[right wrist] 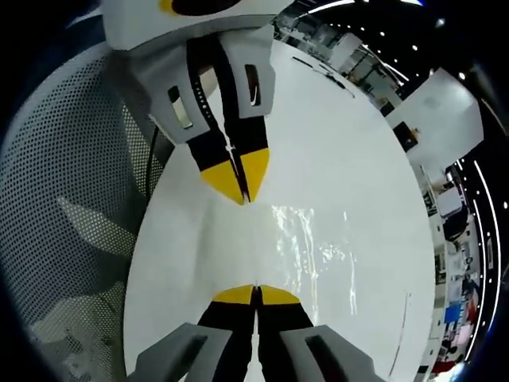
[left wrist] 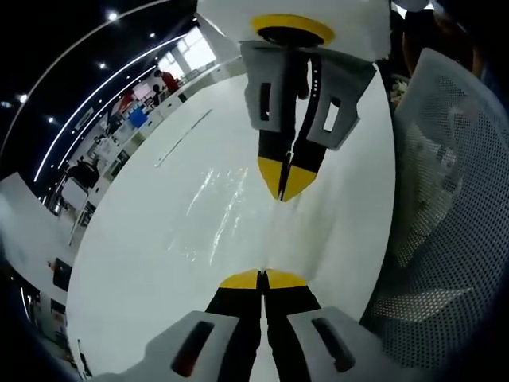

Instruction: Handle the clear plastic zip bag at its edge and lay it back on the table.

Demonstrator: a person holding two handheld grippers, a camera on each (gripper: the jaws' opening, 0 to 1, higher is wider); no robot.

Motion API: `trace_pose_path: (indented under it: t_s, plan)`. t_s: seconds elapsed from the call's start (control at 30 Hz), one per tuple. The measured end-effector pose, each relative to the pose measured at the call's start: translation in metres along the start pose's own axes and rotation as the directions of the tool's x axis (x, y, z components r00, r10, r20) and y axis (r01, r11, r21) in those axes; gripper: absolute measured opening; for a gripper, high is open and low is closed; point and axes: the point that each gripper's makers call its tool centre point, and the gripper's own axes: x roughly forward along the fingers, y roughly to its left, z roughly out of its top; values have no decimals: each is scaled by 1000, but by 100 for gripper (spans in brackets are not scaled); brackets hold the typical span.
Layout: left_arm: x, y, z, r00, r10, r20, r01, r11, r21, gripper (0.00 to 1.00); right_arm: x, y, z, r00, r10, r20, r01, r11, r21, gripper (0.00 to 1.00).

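Observation:
A clear plastic zip bag (left wrist: 215,208) lies spread on the white table (left wrist: 143,270), showing mostly as glints. In the left gripper view my left gripper (left wrist: 262,278) is at the bottom, jaws pressed together at the bag's near edge. My right gripper (left wrist: 285,189) comes in from the top, also shut on that edge. In the right gripper view the bag (right wrist: 318,248) spreads to the right. My right gripper (right wrist: 254,294) and the left gripper (right wrist: 241,189) face each other, tips closed. A faint bag edge runs between them.
A grey mesh chair (left wrist: 453,199) stands close beside the table's edge, seen as the chair (right wrist: 71,199) in the right gripper view. A thin dark strip (left wrist: 183,137) lies far out on the table. Desks and people fill the room (left wrist: 119,119) beyond.

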Motion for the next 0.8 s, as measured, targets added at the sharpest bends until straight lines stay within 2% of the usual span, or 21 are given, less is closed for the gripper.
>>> trace_pose_path:
  t_s: [0.17,0.37,0.8]
  plan:
    - [-2,2,4,1000,11,17,-11,1000,6,0,-1,-6,-1,1000,-15,12,14,996,88,0]
    - [-8,1,11,999,14,37,-15,1000,18,4,-2,-9,-3,1000,-26,9,25,995,96,0]
    - [-16,-3,26,996,14,89,-18,999,46,5,-3,-14,0,999,-38,12,37,995,98,0]
